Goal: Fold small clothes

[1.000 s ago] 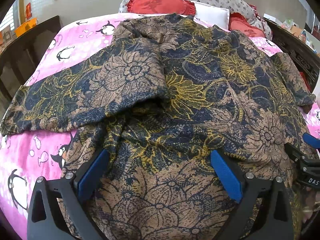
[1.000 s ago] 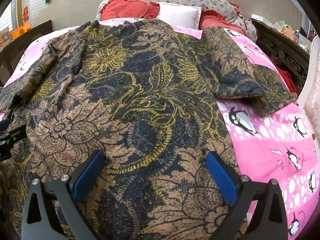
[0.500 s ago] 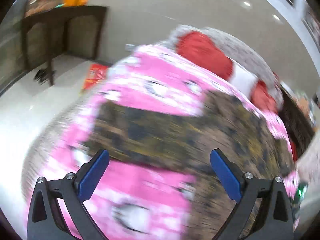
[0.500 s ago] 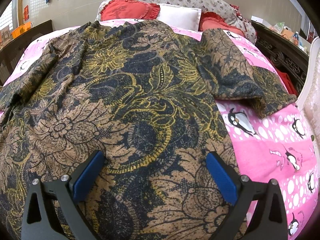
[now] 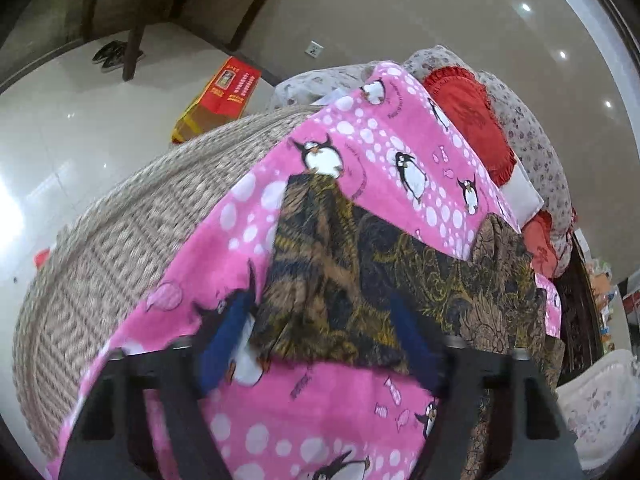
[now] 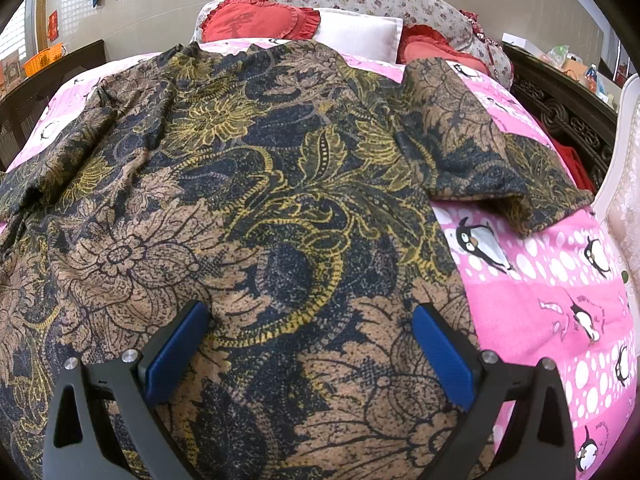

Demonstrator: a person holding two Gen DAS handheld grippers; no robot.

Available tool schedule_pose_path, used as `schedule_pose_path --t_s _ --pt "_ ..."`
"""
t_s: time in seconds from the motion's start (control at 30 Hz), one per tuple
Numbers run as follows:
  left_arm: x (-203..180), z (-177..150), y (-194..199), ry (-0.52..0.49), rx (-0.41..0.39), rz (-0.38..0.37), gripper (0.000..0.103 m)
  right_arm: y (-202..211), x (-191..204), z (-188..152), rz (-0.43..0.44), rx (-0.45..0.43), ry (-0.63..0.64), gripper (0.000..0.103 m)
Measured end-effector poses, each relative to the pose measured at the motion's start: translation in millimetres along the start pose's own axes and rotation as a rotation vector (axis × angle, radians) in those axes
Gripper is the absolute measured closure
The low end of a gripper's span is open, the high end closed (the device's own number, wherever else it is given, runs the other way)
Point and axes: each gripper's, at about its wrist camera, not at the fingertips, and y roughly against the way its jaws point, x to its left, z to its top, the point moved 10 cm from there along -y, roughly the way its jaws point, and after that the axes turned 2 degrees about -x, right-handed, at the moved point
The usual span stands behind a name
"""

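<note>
A brown, navy and yellow floral shirt [image 6: 256, 200] lies spread flat on a pink penguin bedsheet [image 6: 560, 304], collar toward the pillows. Its right sleeve [image 6: 480, 152] lies out to the right. My right gripper [image 6: 308, 344] is open and empty, low over the shirt's lower part. In the left wrist view, the shirt's left sleeve [image 5: 340, 276] lies on the sheet [image 5: 320, 412]. My left gripper [image 5: 320, 344] is open and empty at the sleeve's cuff end, its fingers blurred.
Red [image 6: 256, 20] and white [image 6: 360, 32] pillows lie at the bed's head. A woven bed side [image 5: 120, 260] drops to a tiled floor with a red and yellow box [image 5: 218, 100]. A dark carved frame [image 6: 568, 120] borders the right.
My left gripper has swung left off the shirt's lower body to the left sleeve at the bed's edge. The right gripper and the shirt have not moved.
</note>
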Motion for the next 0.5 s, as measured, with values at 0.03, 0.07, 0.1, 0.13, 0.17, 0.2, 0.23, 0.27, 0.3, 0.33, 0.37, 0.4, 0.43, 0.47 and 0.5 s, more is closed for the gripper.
schedule_pose_path --t_s 0.03,0.07,0.1,0.13,0.17,0.2,0.23,0.27,0.3,0.33,0.37,0.4,0.43,0.47,0.5 --pt "-3.1 0.5 -2.6 -0.023 0.013 0.008 0.085 0.0 0.1 -0.2 0.000 0.000 0.000 0.000" --pt "-5.1 0.3 -3.6 -0.053 0.023 0.023 0.093 -0.7 -0.3 1.0 0.000 0.000 0.000 0.000" --pt "-5.4 0.4 -2.6 -0.078 0.029 0.032 0.103 0.0 0.0 -0.3 0.000 0.000 0.000 0.000" --pt "-7.8 0.6 -2.2 -0.112 0.025 0.050 0.103 -0.6 -0.4 0.9 -0.001 0.000 0.000 0.000" --pt "-7.1 2.1 0.4 -0.133 0.009 0.067 0.103 -0.2 -0.1 0.1 0.000 0.000 0.000 0.000" --pt "-7.0 5.4 5.1 -0.156 -0.018 0.089 0.103 -0.1 0.1 -0.1 0.000 -0.001 0.000 0.000" --pt "-7.4 10.0 11.2 -0.170 -0.052 0.103 0.103 -0.1 0.1 -0.1 0.000 -0.001 0.001 0.000" --pt "-8.0 17.4 21.7 -0.179 -0.100 0.115 0.103 -0.2 0.0 0.1 0.000 -0.001 0.001 0.000" --pt "-7.1 28.3 36.5 -0.179 -0.161 0.130 0.103 -0.5 -0.1 0.6 0.000 -0.001 0.001 0.000" --pt "-5.3 40.3 52.6 -0.167 -0.221 0.145 0.103 -0.7 -0.1 1.0 -0.001 -0.001 0.001 0.000" --pt "-0.9 58.6 77.2 -0.138 -0.304 0.165 0.103 -0.4 0.0 0.4 -0.001 -0.001 0.001 0.000" --pt "3.9 71.4 95.4 -0.111 -0.364 0.181 0.103 -0.7 -0.2 0.8 -0.001 -0.001 0.001 0.000" --pt "9.5 86.9 118.5 -0.075 -0.430 0.194 0.103 -0.2 0.2 -0.1 -0.001 -0.001 0.001 0.000" --pt "13.3 98.0 135.8 -0.053 -0.476 0.200 0.103 -0.3 0.2 -0.1 -0.002 -0.001 0.001 0.000" --pt "15.3 110.8 156.4 -0.035 -0.530 0.204 0.103 -0.1 0.2 -0.6 -0.002 -0.002 0.001 0.000"
